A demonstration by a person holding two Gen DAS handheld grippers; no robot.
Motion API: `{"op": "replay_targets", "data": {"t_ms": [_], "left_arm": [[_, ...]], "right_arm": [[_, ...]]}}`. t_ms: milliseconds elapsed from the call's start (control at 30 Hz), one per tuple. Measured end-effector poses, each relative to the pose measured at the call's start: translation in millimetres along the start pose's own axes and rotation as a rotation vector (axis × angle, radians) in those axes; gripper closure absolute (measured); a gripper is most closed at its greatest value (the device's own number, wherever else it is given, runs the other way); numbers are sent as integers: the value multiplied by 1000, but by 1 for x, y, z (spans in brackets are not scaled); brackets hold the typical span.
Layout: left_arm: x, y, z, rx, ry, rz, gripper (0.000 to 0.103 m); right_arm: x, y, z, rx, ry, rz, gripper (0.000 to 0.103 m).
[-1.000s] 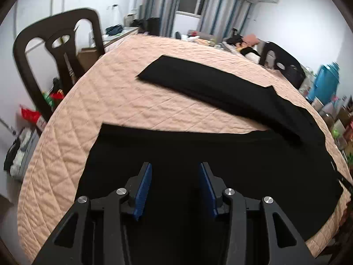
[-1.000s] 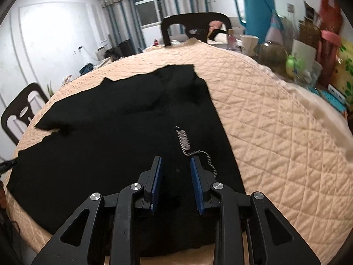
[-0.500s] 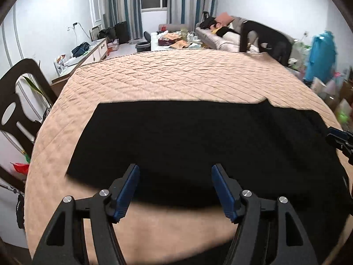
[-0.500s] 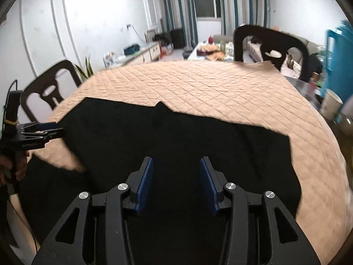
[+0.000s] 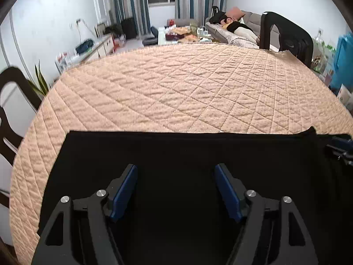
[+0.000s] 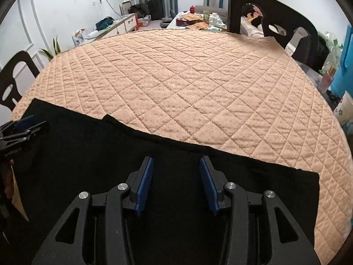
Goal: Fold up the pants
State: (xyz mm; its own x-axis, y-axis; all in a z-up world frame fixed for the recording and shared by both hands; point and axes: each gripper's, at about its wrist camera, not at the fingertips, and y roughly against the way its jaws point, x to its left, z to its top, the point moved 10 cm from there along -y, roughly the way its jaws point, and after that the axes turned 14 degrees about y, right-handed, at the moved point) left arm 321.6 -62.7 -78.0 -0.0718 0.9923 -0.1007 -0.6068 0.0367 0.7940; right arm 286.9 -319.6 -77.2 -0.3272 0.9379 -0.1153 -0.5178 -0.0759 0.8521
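Observation:
The black pants [image 5: 176, 152] lie flat along the near edge of the peach quilted table, one leg folded over the other into a long band; they also show in the right wrist view [image 6: 92, 150]. My left gripper [image 5: 176, 187] is open and empty, just above the cloth near its left end. My right gripper [image 6: 175, 181] is open and empty over the right part of the pants. Each gripper shows at the edge of the other's view: the right one [image 5: 340, 149] and the left one [image 6: 22, 128].
The quilted table top [image 5: 187, 88] stretches far beyond the pants. Dark chairs stand at the far right [image 5: 284, 35] and at the left edge [image 5: 11, 101]. Bottles and a blue jug [image 5: 344, 59] crowd the right side.
Both grippers swung from looking along the spread pants to facing across the table. The far leg now lies folded over the near one. Both grippers have opened wider and let go.

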Motion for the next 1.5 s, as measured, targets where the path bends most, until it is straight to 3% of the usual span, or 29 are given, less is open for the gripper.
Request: {"op": "replay_targets", "data": {"t_ms": [33,67,100,133,200,333,467,733,900,1067,1100,1167,1200,1233,1367,1500], "left_arm": [[-1,1,-1,3,10,-9,35],[-2,2,-2,11,16,-24,40],[-7,4,-2,11,5,-33,57],[-10,7,-3,7,-17,-33,84],[-16,10,-4,17,-32,-26,95],[-12,18,-5,22,-15,-37,102],[-6,47,-8,-27,-46,-36,102],[-4,129,-19,-149,-96,-136,102],[-9,150,-34,-159,-105,-222,102],[-7,165,-57,-152,-21,-331,101],[-7,162,-61,-132,-2,-348,97],[-7,147,-67,-66,37,-390,75],[-6,139,-69,-40,62,-396,54],[-4,129,-69,-20,93,-395,46],[3,103,-76,35,174,-364,46],[13,93,-80,46,246,-358,45]], "right_arm": [[3,1,0,6,10,-15,63],[5,1,1,7,20,-20,75],[7,2,2,5,29,-28,86],[9,3,1,8,28,-26,101],[9,6,0,3,24,-41,101],[12,17,1,-30,19,-35,102],[16,48,2,-105,16,-1,102],[31,122,-19,-260,23,59,102],[45,162,-59,-355,33,90,102],[70,180,-120,-397,7,141,102],[74,179,-133,-395,-8,153,102],[80,173,-155,-382,-47,178,103],[80,167,-167,-367,-68,184,103],[81,163,-175,-355,-87,189,103],[68,141,-192,-303,-158,213,103],[61,136,-188,-308,-232,279,102]]}}
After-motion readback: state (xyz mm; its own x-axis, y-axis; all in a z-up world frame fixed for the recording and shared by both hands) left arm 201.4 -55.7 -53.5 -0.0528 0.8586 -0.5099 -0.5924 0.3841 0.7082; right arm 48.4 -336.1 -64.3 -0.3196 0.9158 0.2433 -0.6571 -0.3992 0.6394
